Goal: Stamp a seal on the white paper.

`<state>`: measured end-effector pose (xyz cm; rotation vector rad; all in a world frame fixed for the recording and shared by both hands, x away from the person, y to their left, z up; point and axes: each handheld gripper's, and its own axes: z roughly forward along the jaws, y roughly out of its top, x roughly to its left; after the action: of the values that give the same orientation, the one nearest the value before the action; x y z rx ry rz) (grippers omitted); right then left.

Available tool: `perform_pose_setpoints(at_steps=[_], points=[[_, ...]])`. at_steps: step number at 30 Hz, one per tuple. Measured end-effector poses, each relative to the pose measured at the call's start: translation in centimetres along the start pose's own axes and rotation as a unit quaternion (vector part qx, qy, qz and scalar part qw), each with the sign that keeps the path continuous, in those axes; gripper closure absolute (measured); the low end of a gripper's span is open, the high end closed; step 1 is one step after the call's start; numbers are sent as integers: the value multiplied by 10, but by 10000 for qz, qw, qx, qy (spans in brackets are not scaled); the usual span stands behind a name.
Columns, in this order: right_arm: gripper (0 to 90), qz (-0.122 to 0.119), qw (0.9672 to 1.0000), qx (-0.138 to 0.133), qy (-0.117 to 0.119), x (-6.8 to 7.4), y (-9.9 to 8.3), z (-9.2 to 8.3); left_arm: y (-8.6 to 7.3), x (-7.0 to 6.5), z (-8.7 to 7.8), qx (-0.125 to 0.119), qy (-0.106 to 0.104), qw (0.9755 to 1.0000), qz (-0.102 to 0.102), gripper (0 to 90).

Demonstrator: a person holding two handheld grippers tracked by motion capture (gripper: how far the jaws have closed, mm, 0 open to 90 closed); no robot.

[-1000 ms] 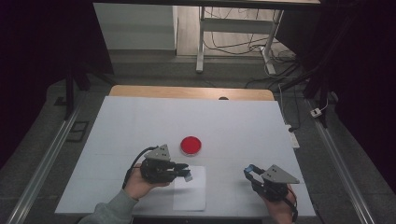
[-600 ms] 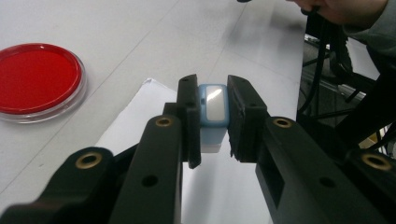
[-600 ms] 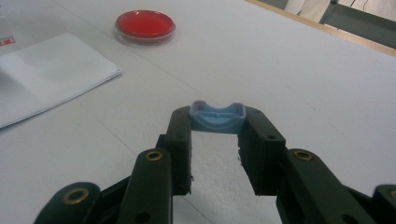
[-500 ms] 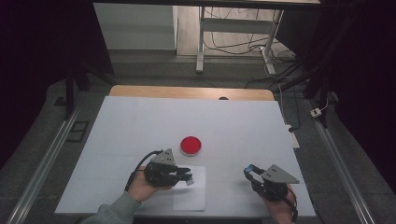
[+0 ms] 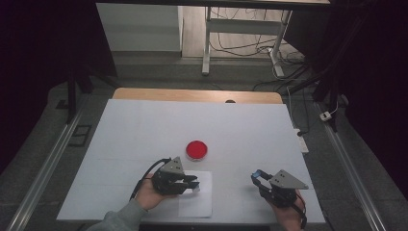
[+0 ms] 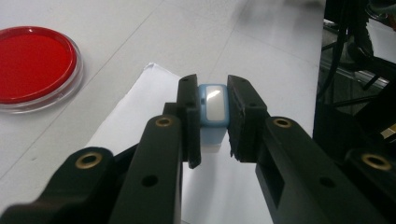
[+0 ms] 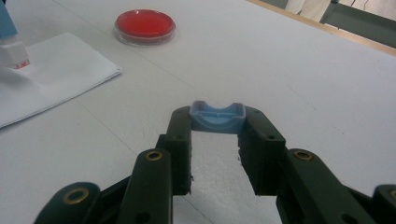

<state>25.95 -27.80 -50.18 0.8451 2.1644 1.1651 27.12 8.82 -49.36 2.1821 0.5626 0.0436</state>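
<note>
Left gripper (image 5: 192, 182): fingers closed on a small light-blue plastic stamp-like block with a white top face (image 6: 213, 105), pressed between the two black pads. In the high view it sits low over a white sheet of paper (image 5: 196, 204) at the near edge of the white tabletop (image 5: 144, 130); the block's lower end is at the sheet, though I cannot tell whether it touches. In the right gripper view the block's tip shows a small red mark just above the paper.

Right gripper (image 5: 257, 176): fingers clamped on a light-blue plastic cap with a curved, hollowed rim (image 7: 217, 116), gripped at both ends, held above the bare tabletop to the right of the sheet, well apart from the left gripper.

Round clear-rimmed dish with red contents (image 5: 197, 150): on the tabletop just beyond the paper's far edge, apart from both grippers.

Left hand (image 5: 146, 195) and grey sleeve visible at the bottom of the high view.
</note>
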Motion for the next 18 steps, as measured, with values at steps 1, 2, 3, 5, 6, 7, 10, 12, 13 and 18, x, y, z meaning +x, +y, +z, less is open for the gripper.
perform_pose_setpoints(at_steps=[1, 2, 3, 5, 6, 7, 10, 12, 13, 18], points=[[649, 1, 10000, 0, 0, 0, 0, 0, 0, 0, 1, -2, 5, 10000, 0, 760], [649, -1, 10000, 2, 0, 0, 0, 0, -1, 0, 1, 7, 12, 10000, -3, 760], [649, -2, 10000, 4, 2, 0, 0, 0, -1, 0, 2, 14, 16, 10000, 3, 760], [649, -9, 10000, 0, 2, 0, 0, 0, -1, 0, 3, 35, 54, 10000, 23, 760], [649, -9, 10000, 0, 2, 0, 0, 0, -1, 0, 3, 47, 62, 10000, 34, 760], [649, -9, 10000, -3, 4, 0, 0, 0, -1, 0, 3, 47, 64, 10000, 36, 760], [649, -10, 10000, 0, 3, 0, 0, 0, -2, -1, 4, 33, 79, 9999, 52, 760], [649, -15, 10000, 7, -21, 0, 0, 0, -2, -1, 5, 23, 92, 9999, 58, 760], [649, -12, 10000, 2, 7, 0, 0, 0, -2, -1, 6, 33, 87, 9999, 60, 760], [649, -17, 10000, 10, -23, 0, 0, 0, -4, 0, 8, 60, 105, 9999, 45, 760]])
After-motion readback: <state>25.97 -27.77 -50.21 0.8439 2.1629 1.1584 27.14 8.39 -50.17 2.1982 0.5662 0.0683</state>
